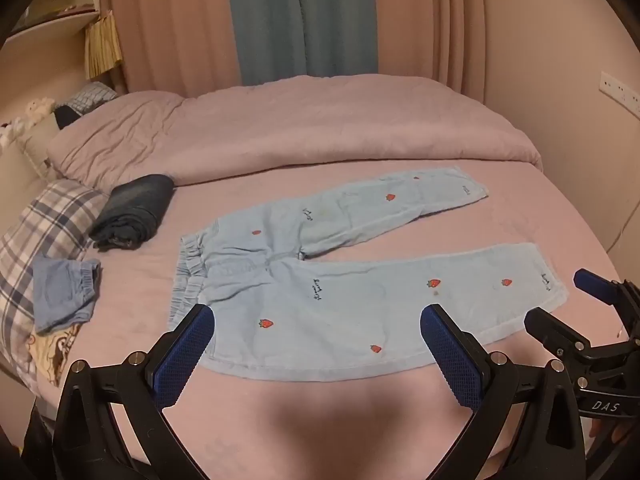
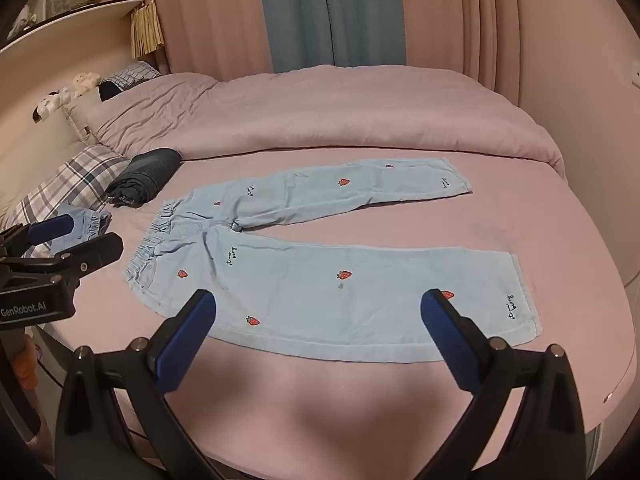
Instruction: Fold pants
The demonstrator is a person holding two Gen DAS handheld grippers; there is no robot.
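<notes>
The pants (image 1: 320,276) lie flat and unfolded on the bed (image 1: 320,420), waistband at 9 o'clock, both legs running toward 3 o'clock and splayed apart in a narrow V. Seen from the left wrist, they fill the middle of the sheet, the near leg just beyond the jaws. No fold has been made, so I judge this to be the very start: the approach before the first grasp.

The left gripper (image 1: 316,354) hovers over the near edge of the near leg with its jaws spread wide and nothing between them. The right gripper (image 2: 318,338) hangs the same way, jaws released and empty, over the near leg closer to its hem at 3 o'clock. Neither touches the cloth, as far as the views show.

The likely first move is to lay one leg over the other. That calls for the left jaws to pinch the waistband at its near corner, about 9 o'clock, and the right jaws to take the near hem, about 3 o'clock, then both to lift together and carry the near leg toward 12 o'clock onto the far leg. The legs diverge, so the hem end must travel further than the waist end.

Dark rolled cloth (image 1: 134,210) and a small blue garment (image 1: 64,298) sit at 9 to 10 o'clock, well apart from the pants, beside a plaid pillow (image 1: 44,228).
</notes>
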